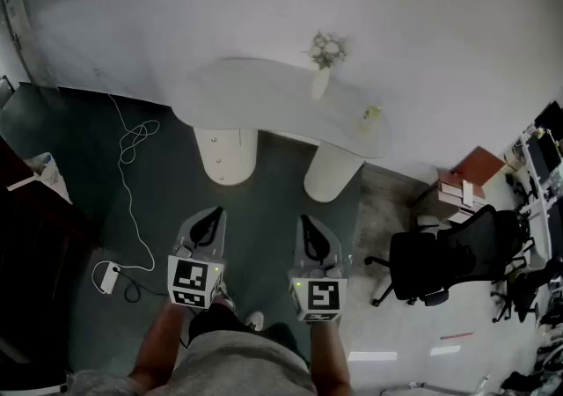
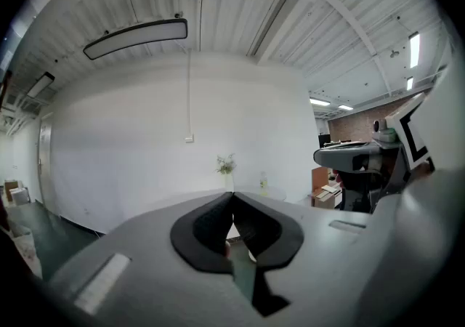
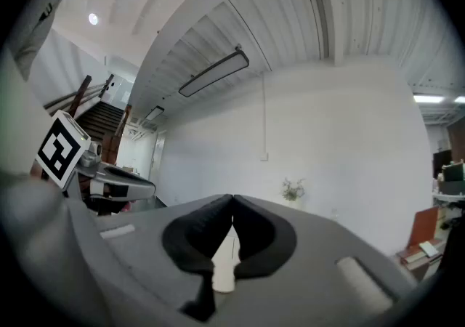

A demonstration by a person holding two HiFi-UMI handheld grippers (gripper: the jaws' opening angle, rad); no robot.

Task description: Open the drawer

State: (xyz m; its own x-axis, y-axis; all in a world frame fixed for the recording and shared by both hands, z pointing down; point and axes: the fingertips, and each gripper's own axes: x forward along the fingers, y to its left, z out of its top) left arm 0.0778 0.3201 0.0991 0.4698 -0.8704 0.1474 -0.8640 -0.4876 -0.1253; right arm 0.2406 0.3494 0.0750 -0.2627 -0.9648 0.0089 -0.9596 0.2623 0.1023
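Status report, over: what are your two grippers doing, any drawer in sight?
Left gripper shut, empty; right gripper shut, empty. No drawer in view; white table with vase ahead, untouched. Cable on floor, off to the left.

Office (swivel chair, white table)

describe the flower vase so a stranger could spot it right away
Against the white wall stands a curved white table on two round legs. On it, a slim white vase holds pale flowers; it is far taller than its only neighbour, a small yellowish item nearer the right end.
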